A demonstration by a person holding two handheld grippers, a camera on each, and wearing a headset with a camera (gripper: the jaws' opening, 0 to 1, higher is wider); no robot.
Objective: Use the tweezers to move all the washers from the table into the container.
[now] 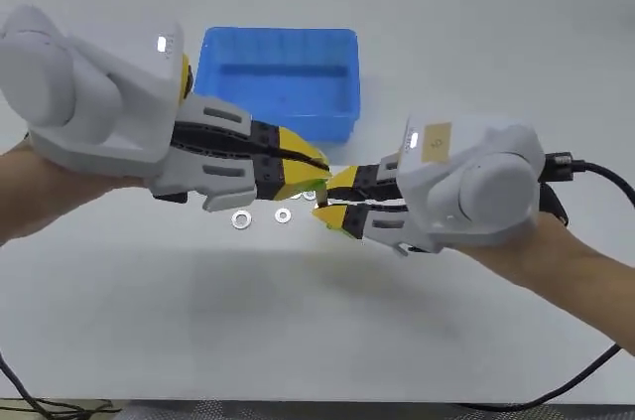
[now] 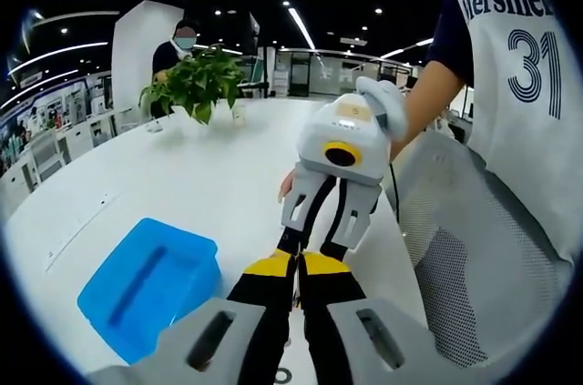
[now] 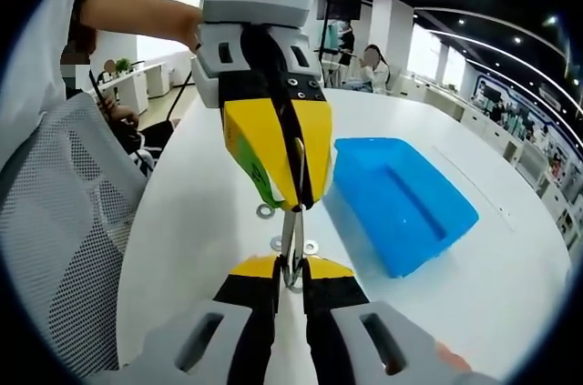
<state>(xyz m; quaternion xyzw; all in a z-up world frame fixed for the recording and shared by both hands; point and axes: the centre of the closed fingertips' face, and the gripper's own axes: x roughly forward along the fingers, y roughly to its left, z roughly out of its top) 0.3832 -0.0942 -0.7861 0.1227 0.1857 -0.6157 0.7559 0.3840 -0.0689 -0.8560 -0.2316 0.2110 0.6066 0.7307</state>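
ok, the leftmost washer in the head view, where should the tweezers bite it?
Across the ring of the washer: one tweezers tip through the hole, one outside, coming down from above. It lies flat on the table, so its edge likely offers little from the side.

shiny metal washers [image 1: 240, 219] on a matt white table [image 1: 298, 321]; glossy blue plastic container [image 1: 281, 82].

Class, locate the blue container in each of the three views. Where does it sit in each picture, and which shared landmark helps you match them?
Head view: blue container upper centre.
Left gripper view: lower left.
Right gripper view: right of centre.
Shared landmark: the left claw and right claw meeting tip to tip on the tweezers.
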